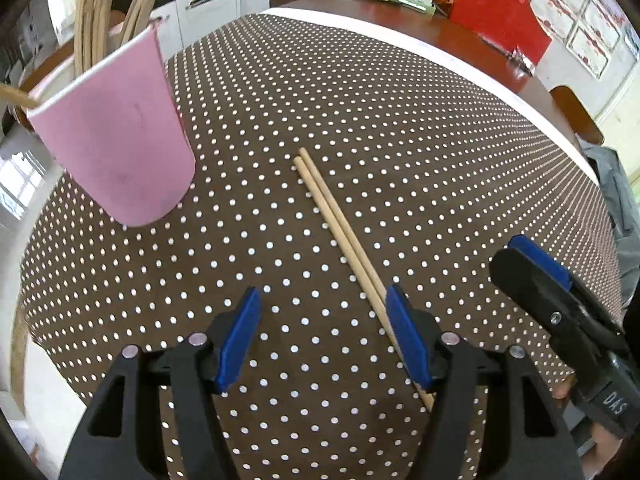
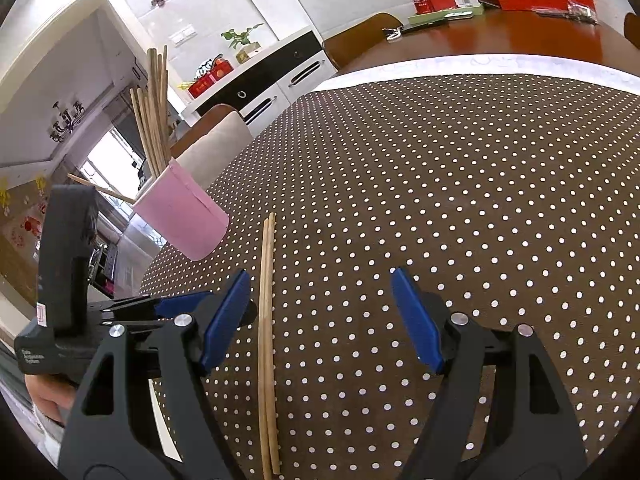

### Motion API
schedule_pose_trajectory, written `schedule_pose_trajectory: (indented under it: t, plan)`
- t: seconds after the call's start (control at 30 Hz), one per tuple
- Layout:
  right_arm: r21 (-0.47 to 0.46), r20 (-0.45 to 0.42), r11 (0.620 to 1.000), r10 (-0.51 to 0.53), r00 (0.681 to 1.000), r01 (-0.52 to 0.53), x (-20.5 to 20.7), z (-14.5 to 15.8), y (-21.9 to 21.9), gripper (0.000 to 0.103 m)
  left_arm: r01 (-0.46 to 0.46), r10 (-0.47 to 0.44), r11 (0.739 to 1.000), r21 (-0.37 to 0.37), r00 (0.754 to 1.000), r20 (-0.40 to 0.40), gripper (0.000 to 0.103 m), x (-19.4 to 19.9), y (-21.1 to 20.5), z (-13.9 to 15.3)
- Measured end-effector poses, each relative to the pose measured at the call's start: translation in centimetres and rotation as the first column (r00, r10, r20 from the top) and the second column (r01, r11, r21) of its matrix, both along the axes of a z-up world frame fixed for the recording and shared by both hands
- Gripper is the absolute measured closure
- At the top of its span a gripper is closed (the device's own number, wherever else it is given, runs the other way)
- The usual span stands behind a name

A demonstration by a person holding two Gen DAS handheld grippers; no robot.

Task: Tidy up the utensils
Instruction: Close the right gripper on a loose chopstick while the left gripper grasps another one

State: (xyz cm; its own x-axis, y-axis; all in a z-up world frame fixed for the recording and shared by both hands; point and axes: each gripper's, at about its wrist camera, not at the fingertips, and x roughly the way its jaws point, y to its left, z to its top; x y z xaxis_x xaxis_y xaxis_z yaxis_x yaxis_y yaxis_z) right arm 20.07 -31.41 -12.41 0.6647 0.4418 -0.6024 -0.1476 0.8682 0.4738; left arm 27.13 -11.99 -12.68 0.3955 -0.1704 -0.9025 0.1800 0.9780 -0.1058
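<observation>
Your left gripper (image 1: pixel 322 334) and your right gripper (image 2: pixel 322 316) both hang wide open over the dotted tablecloth (image 1: pixel 440 168), holding nothing. Two loose chopsticks (image 1: pixel 340 236) lie side by side between the two grippers. One pink cup (image 1: pixel 116 140) stands far left, bristling with several more chopsticks (image 2: pixel 154 120); you cannot count them exactly.

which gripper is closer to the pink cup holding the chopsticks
Left. The open left gripper hovers over the dotted tablecloth just short of the pink cup; the open right gripper sits farther off, beyond the left one.
</observation>
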Motion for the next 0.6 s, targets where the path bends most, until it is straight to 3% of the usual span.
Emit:
schedule_pose_trajectory:
  t: [0.27, 0.47, 0.6]
  plan:
    - [0.006, 0.002, 1.000, -0.015, 1.000, 0.015, -0.1, 0.1, -0.3, 0.031, -0.001, 0.001, 0.999, 0.048, 1.000, -0.004, 0.039, 1.5, -1.4, -0.9]
    - [0.006, -0.001, 1.000, -0.019, 1.000, 0.019, -0.1, 0.0, -0.5, 0.031, 0.027, -0.028, 0.994, 0.104, 1.000, 0.005, 0.038, 2.7, -5.0, -1.1]
    - [0.015, 0.000, 0.999, -0.035, 0.999, 0.035, -0.2, 0.1, -1.0, 0.031, 0.012, -0.013, 0.995, 0.097, 1.000, 0.010, 0.038, 2.1, -5.0, -1.3]
